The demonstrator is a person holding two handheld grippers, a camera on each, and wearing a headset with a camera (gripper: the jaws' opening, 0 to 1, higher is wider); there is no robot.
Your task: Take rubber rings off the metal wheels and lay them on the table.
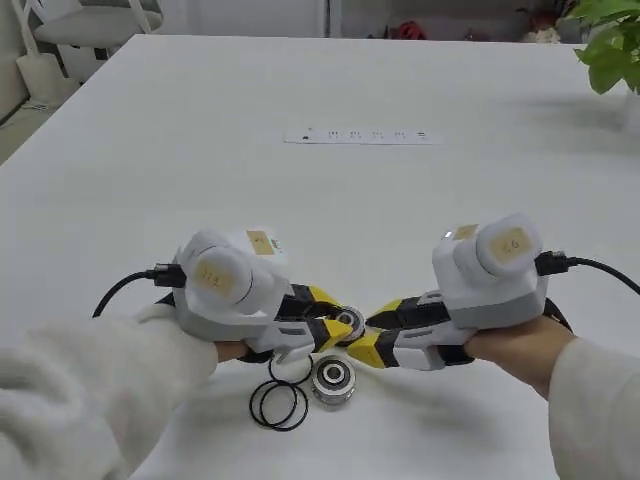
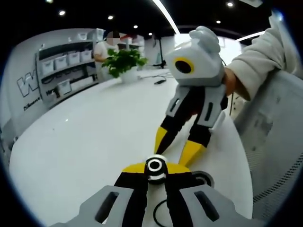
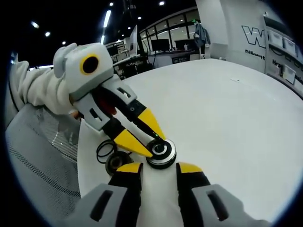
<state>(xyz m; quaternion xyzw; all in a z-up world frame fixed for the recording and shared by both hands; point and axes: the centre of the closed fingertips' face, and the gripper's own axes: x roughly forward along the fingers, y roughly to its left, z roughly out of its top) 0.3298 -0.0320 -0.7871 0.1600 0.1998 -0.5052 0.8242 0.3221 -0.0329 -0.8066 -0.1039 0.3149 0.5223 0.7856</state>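
A small silver metal wheel [image 1: 348, 322] with a dark centre is held above the table, and my left gripper [image 1: 338, 320] is shut on it. In the left gripper view the yellow-tipped jaws clamp the wheel [image 2: 155, 168]. My right gripper [image 1: 373, 328] faces it from the right, open, with its tips just short of the wheel [image 3: 161, 152]. A second wheel [image 1: 332, 378] lies on the table below the grippers. Black rubber rings [image 1: 278, 405] lie flat beside it, with another ring [image 1: 290, 368] close by.
The white table [image 1: 330, 200] stretches far ahead, with a printed strip [image 1: 362, 136] lying mid-table. A green plant [image 1: 610, 45] stands at the far right corner. The person's white sleeves [image 1: 70, 395] and black cables [image 1: 125, 285] trail behind both grippers.
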